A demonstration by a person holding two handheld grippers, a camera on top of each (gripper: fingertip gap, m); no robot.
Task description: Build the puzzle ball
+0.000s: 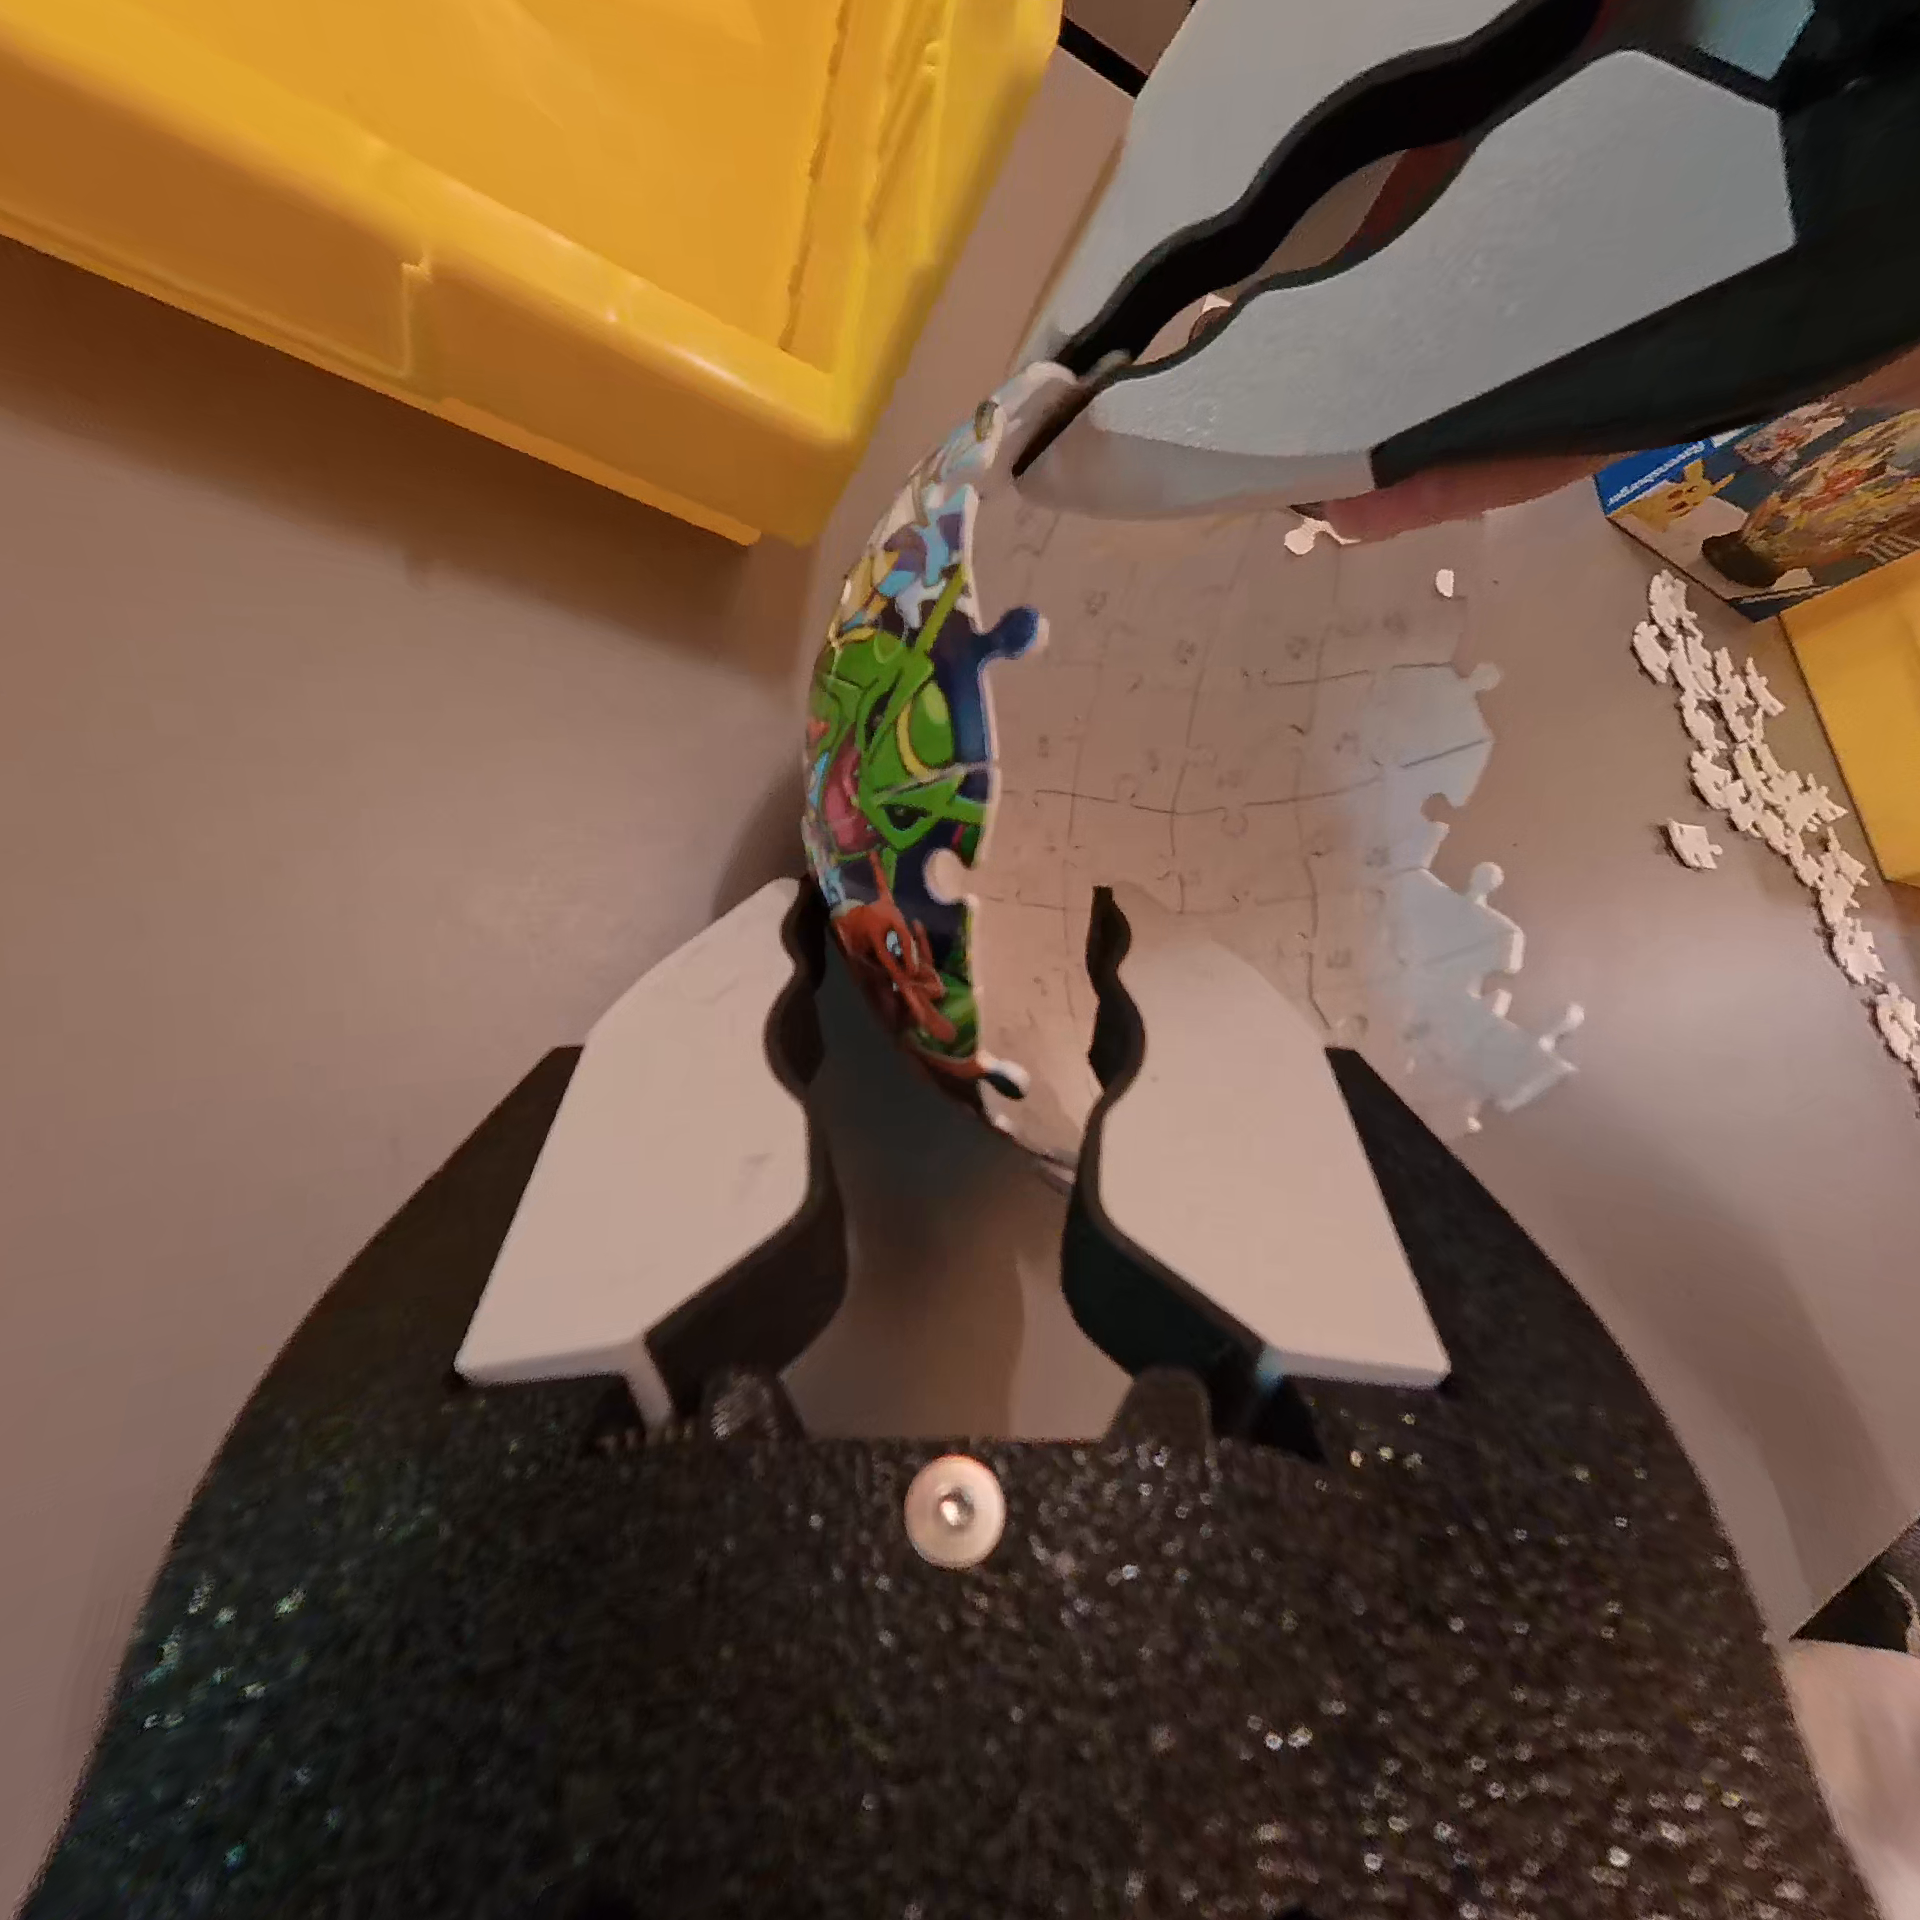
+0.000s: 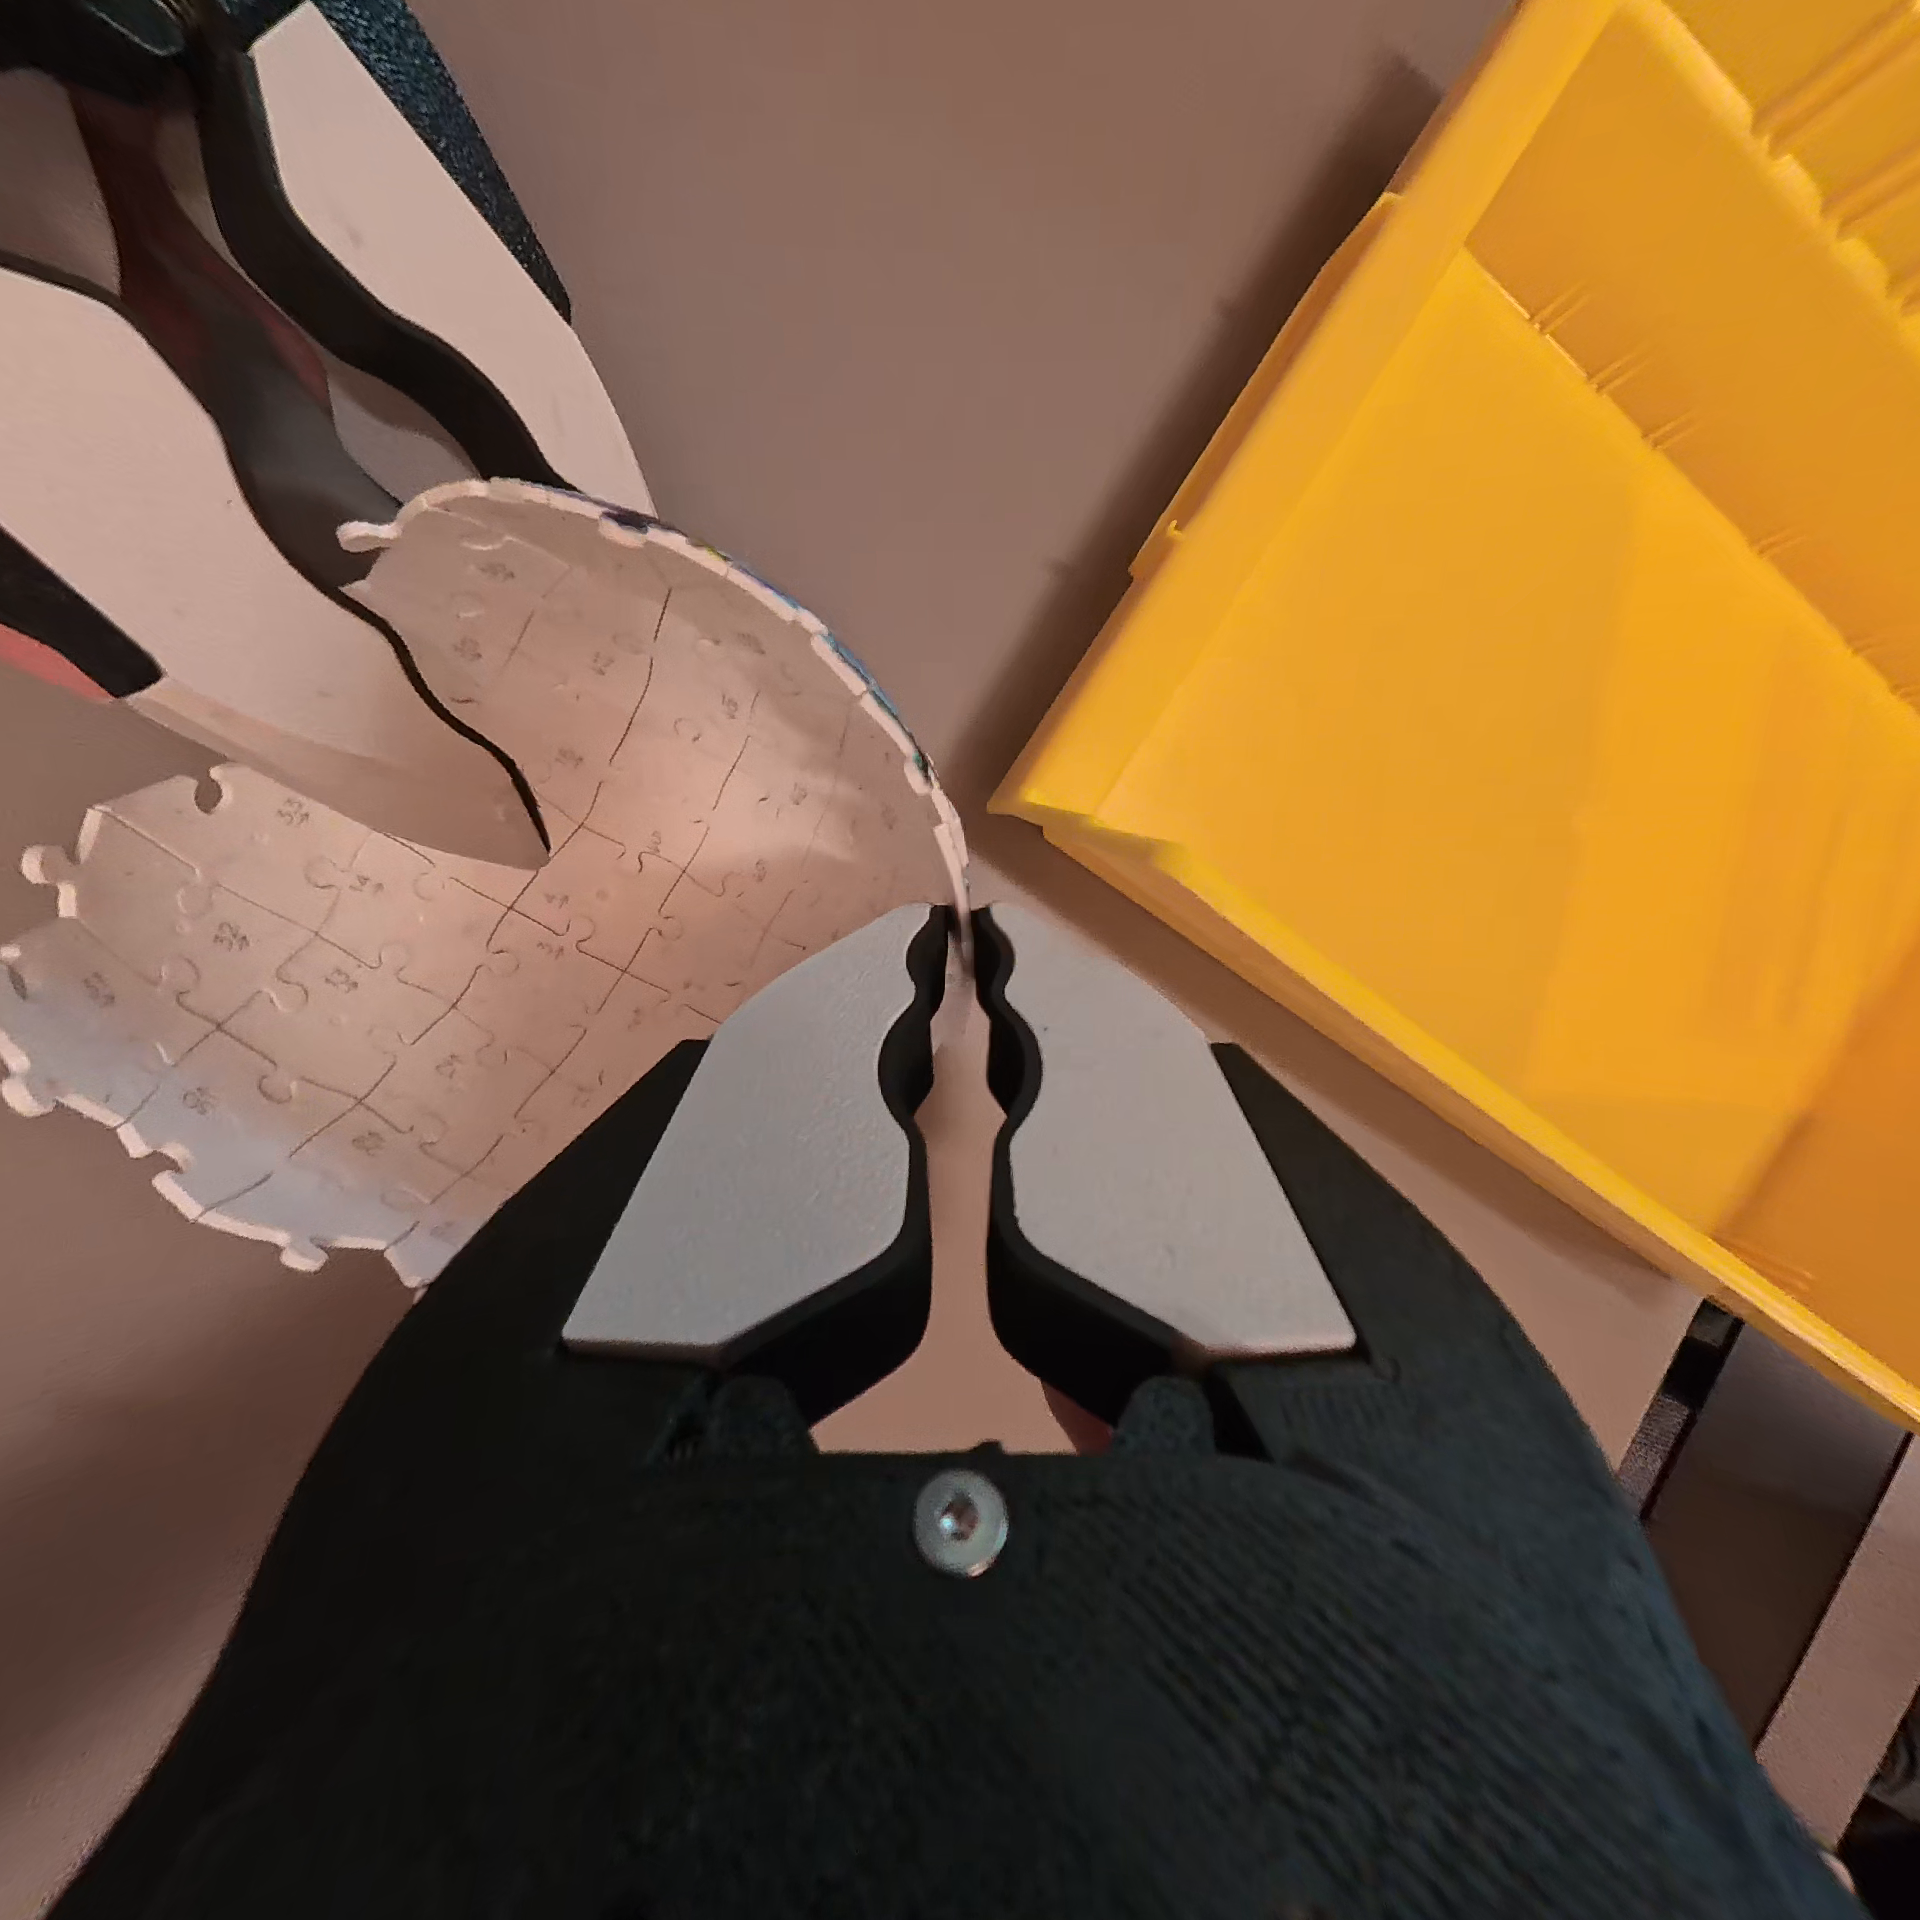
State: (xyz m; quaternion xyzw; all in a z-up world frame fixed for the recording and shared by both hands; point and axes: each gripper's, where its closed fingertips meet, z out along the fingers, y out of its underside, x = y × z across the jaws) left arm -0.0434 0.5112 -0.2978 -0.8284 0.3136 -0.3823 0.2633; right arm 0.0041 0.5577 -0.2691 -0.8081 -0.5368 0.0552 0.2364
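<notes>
The puzzle ball is a half-built curved shell [image 1: 1195, 727], held up in the air. Its outside [image 1: 904, 748] carries a bright cartoon print; its inside [image 2: 416, 987] is white with numbered pieces. My right gripper [image 2: 966, 920] is shut on the shell's rim, and it shows at the top of the left wrist view [image 1: 1039, 416]. My left gripper [image 1: 948, 909] has its jaws apart, with the shell's lower edge between them. One finger is on the printed side and the other on the white side. In the right wrist view the left gripper [image 2: 551, 675] reaches in from the upper left.
A big yellow bin [image 1: 520, 208] stands beside the shell on the beige table [image 1: 312, 831], also in the right wrist view [image 2: 1507, 727]. Several loose white pieces [image 1: 1766, 769] lie in a row at the right, near the puzzle's box [image 1: 1766, 499] and another yellow bin [image 1: 1860, 727].
</notes>
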